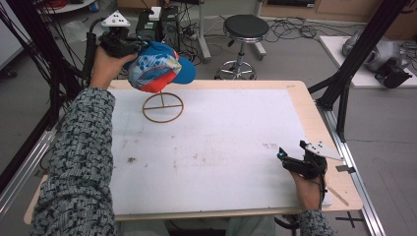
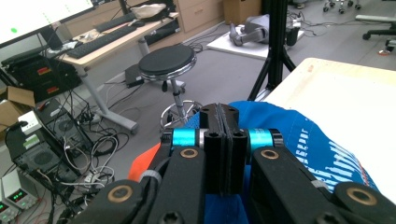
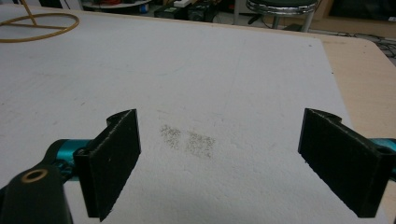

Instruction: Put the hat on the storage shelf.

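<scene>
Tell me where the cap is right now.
In the high view the blue and orange cap is at the table's far left, held by the left gripper atop the wire stand.

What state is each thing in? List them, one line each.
Left claw: shut on the cap's fabric.
Cap: lifted, held above the wire stand.
Wire stand: upright on the table, its top hidden by the cap.
Right claw: open, holding nothing, low over the white mat.
</scene>
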`<state>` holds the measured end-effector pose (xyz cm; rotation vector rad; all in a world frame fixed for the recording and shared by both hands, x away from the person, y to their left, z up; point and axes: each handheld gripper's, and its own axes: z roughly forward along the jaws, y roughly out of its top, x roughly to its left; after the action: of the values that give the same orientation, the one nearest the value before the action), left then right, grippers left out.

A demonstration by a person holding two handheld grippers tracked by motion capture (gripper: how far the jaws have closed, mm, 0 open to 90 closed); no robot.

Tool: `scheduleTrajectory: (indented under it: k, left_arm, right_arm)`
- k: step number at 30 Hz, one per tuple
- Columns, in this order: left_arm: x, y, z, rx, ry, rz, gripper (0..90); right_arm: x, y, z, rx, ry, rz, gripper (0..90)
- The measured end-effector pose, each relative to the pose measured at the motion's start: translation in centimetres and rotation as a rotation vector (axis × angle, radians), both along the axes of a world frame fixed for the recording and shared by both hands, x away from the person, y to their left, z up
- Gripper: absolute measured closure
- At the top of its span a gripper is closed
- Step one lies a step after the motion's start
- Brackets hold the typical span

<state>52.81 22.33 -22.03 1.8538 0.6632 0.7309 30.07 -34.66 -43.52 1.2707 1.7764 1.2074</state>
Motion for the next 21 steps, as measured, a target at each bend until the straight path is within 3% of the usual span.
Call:
scheduleTrajectory:
  k: [21]
  left_arm:
    - [0.3, 1.4, -1.6, -0.081, -0.017, -0.009, 87.0]
  right_arm:
    - [0.1, 0.1, -0.1, -0.008, 0.004, 0.003, 12.1]
